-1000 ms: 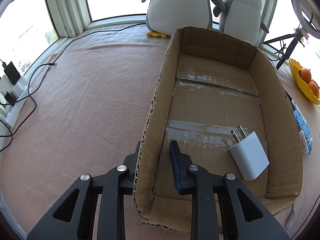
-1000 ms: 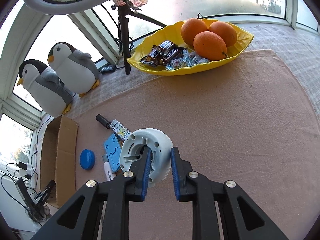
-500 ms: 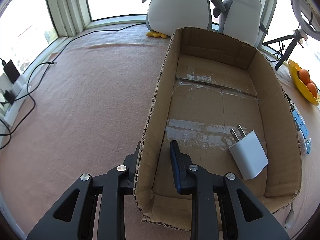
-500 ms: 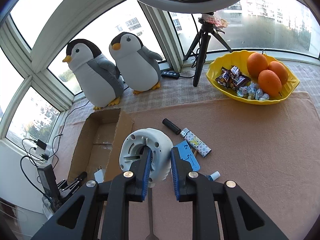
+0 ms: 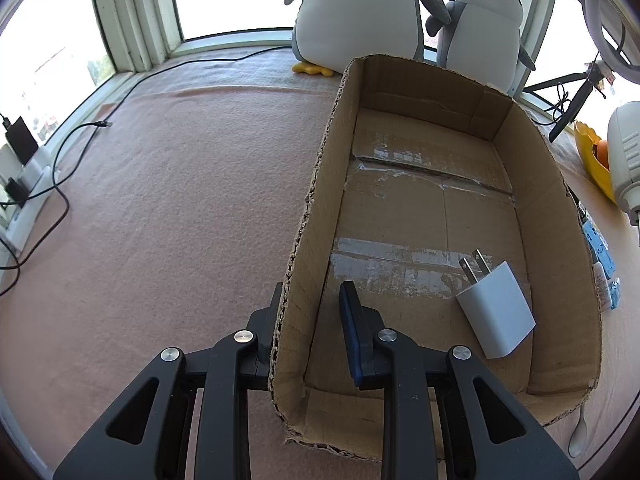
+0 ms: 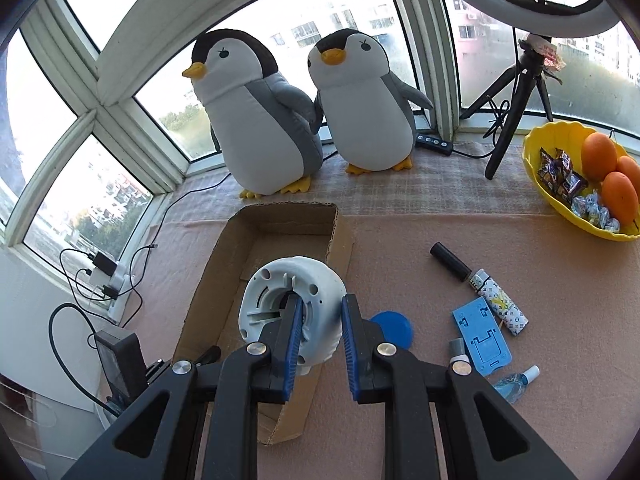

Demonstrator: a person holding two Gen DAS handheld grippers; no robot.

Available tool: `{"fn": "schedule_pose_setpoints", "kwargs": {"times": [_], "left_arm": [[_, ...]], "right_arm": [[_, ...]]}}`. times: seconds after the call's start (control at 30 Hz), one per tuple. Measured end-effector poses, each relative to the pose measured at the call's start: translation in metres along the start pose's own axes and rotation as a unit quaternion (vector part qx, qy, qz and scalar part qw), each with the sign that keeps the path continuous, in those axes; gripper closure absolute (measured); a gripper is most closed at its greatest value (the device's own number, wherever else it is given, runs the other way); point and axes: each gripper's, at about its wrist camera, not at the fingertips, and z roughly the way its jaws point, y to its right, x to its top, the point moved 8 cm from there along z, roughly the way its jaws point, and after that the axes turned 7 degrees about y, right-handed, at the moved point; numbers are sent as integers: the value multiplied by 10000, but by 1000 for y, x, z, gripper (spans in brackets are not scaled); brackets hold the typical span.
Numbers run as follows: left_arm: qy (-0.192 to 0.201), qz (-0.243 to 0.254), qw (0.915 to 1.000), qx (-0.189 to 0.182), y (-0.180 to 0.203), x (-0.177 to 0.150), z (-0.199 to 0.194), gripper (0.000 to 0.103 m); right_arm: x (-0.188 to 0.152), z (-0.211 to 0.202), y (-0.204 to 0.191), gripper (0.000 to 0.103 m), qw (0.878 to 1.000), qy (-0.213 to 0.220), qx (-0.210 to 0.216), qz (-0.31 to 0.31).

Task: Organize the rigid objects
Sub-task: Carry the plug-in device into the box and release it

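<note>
My left gripper point(image 5: 310, 312) is shut on the left wall of the open cardboard box point(image 5: 316, 216), one finger outside and one inside. A white plug charger point(image 5: 496, 312) lies on the box floor. My right gripper point(image 6: 320, 332) is shut on the rim of a white round plastic part point(image 6: 288, 300) and holds it above the right side of the box point(image 6: 340, 240). The part also shows at the right edge of the left wrist view point(image 5: 624, 156).
On the pink mat right of the box lie a blue lid point(image 6: 394, 328), a blue phone stand point(image 6: 482, 336), a patterned lighter point(image 6: 500, 304), a black cylinder point(image 6: 450, 260) and a small spray bottle point(image 6: 514, 382). A yellow bowl point(image 6: 560, 200), two plush penguins point(image 6: 256, 120) and a tripod point(image 6: 516, 100) stand behind.
My right gripper has swung left with the white part, from over the mat to above the box. The left gripper has stayed on the box wall.
</note>
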Motion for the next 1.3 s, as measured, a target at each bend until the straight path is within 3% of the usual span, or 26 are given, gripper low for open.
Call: {"fn": "schedule_pose_setpoints", "kwargs": {"times": [0.77,0.97,1.3], "left_arm": [[-3,-14,10000,-8,-1,0,0,80],[-3,-4,10000,-11,0,0,0,80],[11,11,10000,-8,0,0,0,80]], "right_arm": [[-14,59,-29,85,9978,-426,-171,-480],[-9,56,-32,74,9977,-309,-208,-570],[-7,35,-25,73,9984,-224,-184,-492]]}}
